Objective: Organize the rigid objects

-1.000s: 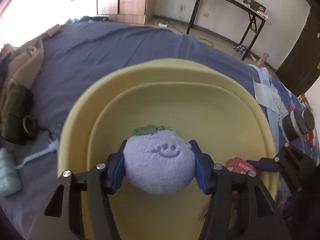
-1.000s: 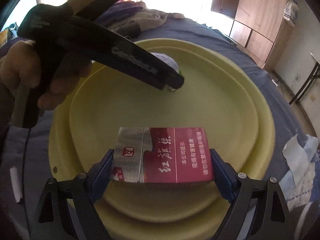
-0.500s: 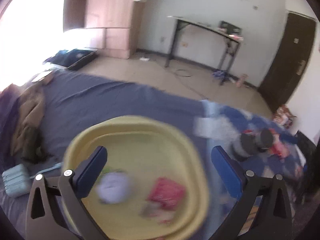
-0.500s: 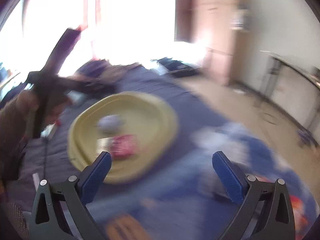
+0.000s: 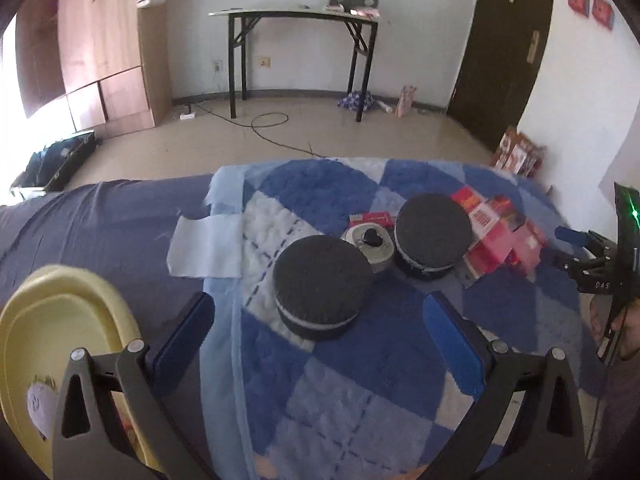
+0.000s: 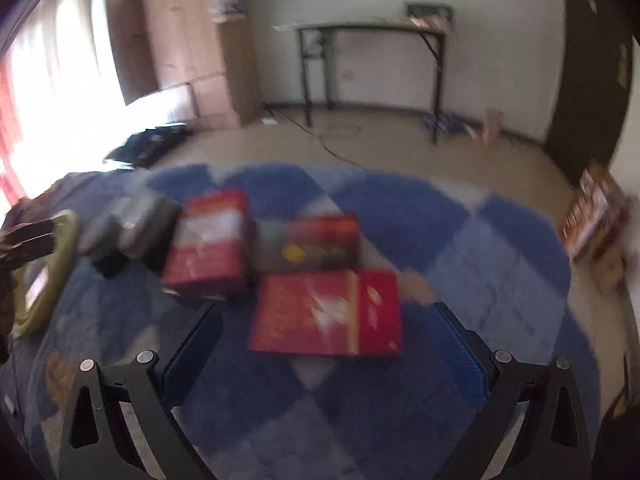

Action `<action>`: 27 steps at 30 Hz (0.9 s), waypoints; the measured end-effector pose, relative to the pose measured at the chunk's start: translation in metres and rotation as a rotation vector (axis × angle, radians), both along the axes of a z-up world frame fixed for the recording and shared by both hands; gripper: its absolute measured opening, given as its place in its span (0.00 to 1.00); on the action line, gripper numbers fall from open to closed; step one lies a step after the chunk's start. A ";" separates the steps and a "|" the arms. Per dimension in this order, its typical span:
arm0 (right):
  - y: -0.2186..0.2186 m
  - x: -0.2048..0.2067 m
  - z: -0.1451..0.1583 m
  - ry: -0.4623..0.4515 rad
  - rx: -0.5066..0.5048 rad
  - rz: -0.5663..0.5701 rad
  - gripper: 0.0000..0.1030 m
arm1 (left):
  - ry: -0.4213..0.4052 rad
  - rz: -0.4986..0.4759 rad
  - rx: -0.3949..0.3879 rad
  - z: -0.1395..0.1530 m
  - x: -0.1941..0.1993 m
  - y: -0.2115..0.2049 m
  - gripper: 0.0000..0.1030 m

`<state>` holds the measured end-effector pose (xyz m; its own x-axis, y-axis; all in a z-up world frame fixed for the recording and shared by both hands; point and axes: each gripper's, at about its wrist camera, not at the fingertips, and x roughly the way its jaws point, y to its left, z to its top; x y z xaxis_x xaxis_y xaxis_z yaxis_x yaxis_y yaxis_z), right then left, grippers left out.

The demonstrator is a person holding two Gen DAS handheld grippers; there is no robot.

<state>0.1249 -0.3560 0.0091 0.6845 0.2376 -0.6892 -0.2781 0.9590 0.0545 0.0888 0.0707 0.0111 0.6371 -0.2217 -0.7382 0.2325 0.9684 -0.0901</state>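
Note:
My left gripper (image 5: 318,302) is open and empty above a blue-and-white checked blanket (image 5: 360,392). Just ahead of it lies a black round cookie-shaped thing (image 5: 320,284), with a second one (image 5: 434,232) and a silver tin (image 5: 370,246) behind. The yellow basin (image 5: 60,312) at lower left holds the purple plush (image 5: 38,404). My right gripper (image 6: 328,310) is open and empty over a red box (image 6: 324,316); this view is blurred. Another red box (image 6: 208,248) and a dark box (image 6: 308,244) lie beyond. One of the right gripper's fingers (image 5: 568,235) shows at the left wrist view's right edge.
Red packs (image 5: 496,232) lie right of the cookies. A pale cloth (image 5: 208,246) lies on the dark blue sheet (image 5: 100,232). Beyond the bed are bare floor, a black-legged table (image 5: 300,16), a wooden cabinet (image 5: 104,52) and a dark door (image 5: 504,52).
Both grippers opened, leaving the purple plush and the red box in the yellow basin. Both then swung right, away from the basin, to the checked blanket.

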 end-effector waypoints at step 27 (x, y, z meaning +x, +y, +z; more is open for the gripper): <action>0.050 -0.056 0.057 -0.204 -0.035 0.202 0.88 | -0.091 0.143 0.123 0.052 -0.072 0.099 0.66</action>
